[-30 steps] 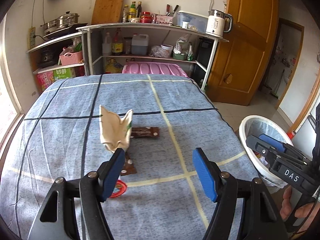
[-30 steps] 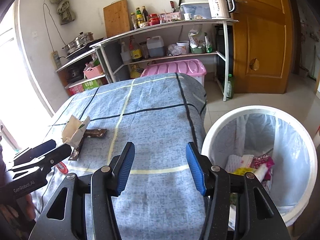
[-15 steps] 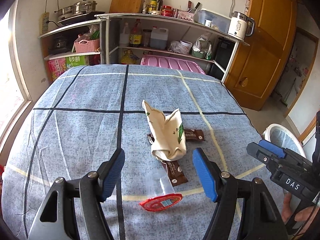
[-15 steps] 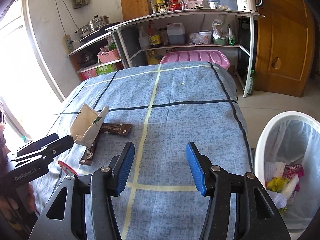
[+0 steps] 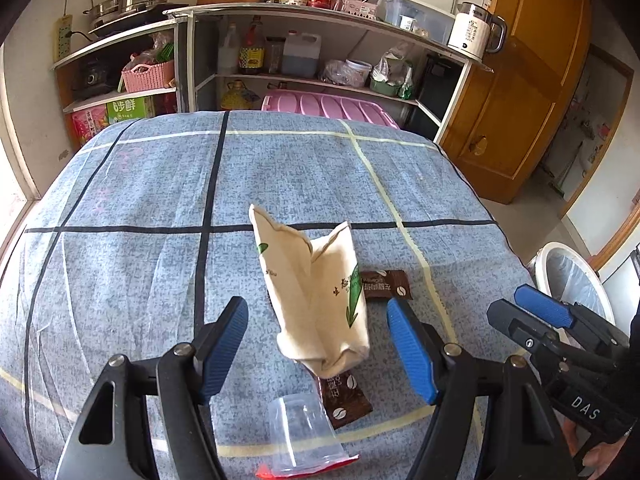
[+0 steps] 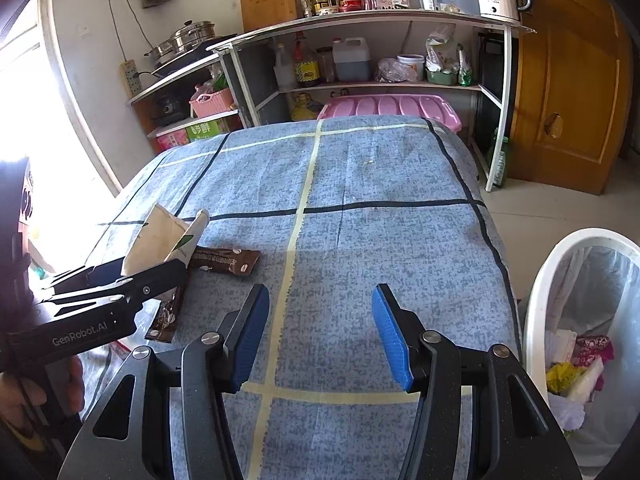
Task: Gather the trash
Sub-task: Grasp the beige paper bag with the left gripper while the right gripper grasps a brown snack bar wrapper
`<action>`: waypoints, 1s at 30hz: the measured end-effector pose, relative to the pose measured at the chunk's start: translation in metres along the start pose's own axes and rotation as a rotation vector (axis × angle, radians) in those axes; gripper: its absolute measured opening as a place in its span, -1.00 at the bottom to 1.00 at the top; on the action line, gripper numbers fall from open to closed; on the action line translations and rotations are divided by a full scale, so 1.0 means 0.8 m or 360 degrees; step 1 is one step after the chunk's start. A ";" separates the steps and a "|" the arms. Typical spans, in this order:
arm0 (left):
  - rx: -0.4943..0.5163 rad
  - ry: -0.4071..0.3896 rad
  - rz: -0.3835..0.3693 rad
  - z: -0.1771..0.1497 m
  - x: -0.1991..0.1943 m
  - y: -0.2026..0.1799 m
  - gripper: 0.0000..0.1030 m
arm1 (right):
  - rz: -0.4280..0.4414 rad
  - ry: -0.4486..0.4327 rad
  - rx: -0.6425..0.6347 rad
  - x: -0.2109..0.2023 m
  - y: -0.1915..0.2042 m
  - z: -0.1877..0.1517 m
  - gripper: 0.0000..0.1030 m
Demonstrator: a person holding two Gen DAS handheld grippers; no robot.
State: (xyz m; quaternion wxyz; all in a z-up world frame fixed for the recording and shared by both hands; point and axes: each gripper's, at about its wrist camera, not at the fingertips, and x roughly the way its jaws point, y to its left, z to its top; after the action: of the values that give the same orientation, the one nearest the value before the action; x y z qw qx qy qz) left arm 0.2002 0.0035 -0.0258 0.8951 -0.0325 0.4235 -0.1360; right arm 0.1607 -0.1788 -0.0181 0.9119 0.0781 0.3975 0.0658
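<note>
A crumpled cream paper bag (image 5: 316, 300) with green print lies on the blue checked cloth (image 5: 140, 240). My left gripper (image 5: 320, 348) is open, its jaws on either side of the bag's near end. Two brown coffee sachets (image 5: 386, 285) (image 5: 344, 400) lie beside and under the bag. A clear plastic cup (image 5: 298, 436) with a red lid lies on its side below the gripper. My right gripper (image 6: 320, 336) is open and empty above bare cloth. The bag (image 6: 164, 240) also shows in the right wrist view.
A white bin (image 6: 580, 320) lined with clear plastic and holding trash stands on the floor off the table's right edge. Shelves (image 5: 320, 40) with bottles, pots and a kettle stand behind the table. A wooden door (image 5: 520, 100) is at the right.
My left gripper has swung left and moved forward so the paper bag now lies between its open jaws. My right gripper has turned left, away from the bin, over the cloth.
</note>
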 end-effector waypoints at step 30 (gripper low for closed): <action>-0.0145 -0.0092 0.0079 -0.015 -0.043 0.074 -0.22 | 0.0202 0.0057 -0.0160 0.032 0.068 0.009 0.06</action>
State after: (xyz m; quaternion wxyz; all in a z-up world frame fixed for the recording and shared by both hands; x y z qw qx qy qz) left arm 0.1830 0.0703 -0.0179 0.9076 -0.0666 0.4039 -0.0932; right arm 0.1801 -0.1213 -0.0204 0.9013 0.0560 0.4043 0.1449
